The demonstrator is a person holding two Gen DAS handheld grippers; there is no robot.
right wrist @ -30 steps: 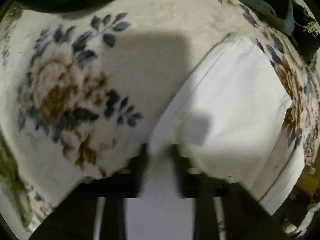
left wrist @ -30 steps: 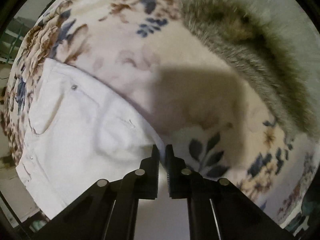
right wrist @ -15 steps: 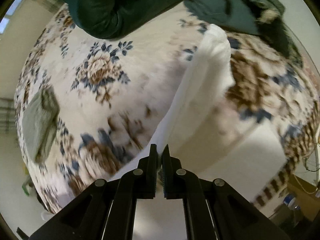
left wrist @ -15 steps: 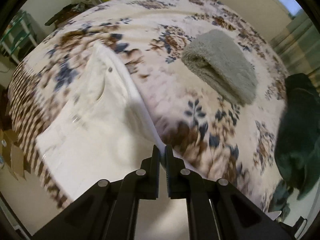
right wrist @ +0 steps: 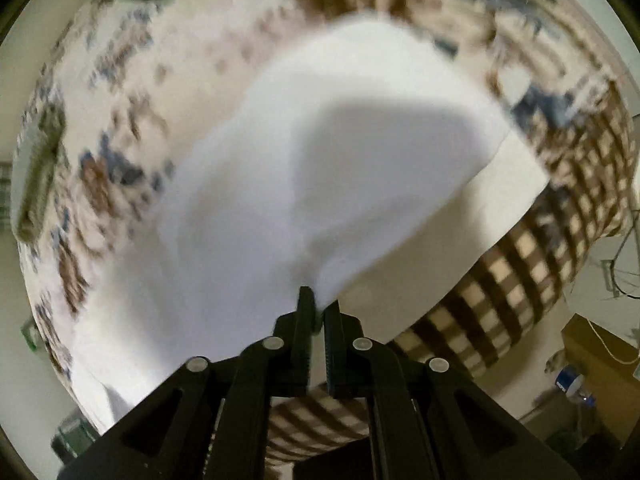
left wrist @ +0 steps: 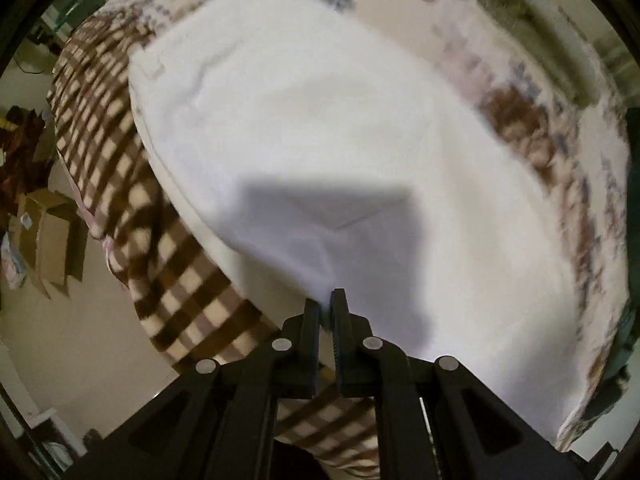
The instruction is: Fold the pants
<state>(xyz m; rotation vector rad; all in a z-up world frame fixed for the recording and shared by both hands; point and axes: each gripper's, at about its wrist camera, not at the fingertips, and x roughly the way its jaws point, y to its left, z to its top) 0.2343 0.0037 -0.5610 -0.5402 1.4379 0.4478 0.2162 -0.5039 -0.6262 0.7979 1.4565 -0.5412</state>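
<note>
1. Both claws are clamped on the white pants (left wrist: 320, 128). The left claw (left wrist: 326, 312) has its jaws nearly touching, with a corner of the cloth pinched between them; the right claw (right wrist: 318, 312) pinches another edge the same way.

2. A second ago the pants lay beside each claw with bare flowered blanket ahead. Half a second ago the cloth rose as a lifted ridge. Now a broad white panel fills the space straight ahead of both claws, covering most of the blanket (left wrist: 532, 120).

3. My reading: the held edge has been carried over towards the near edge of the bed, so one fold is being laid. It is not yet released or smoothed.

4. From the right claw, a second white layer (right wrist: 460, 248) shows ahead and to the right, sticking out beneath the top panel. The edges do not look aligned there.

5. The pocket and rivets seen earlier from the left claw are no longer visible, presumably turned under.

6. Motion blur smears both views, so seams and creases are hard to make out.

7. The claws' shadows darken the cloth just ahead of the jaws. The grey towel (left wrist: 536, 32) sits far ahead to the right of the left claw, blurred. The checked blanket border (left wrist: 192, 280) hangs below and to the left.
</note>
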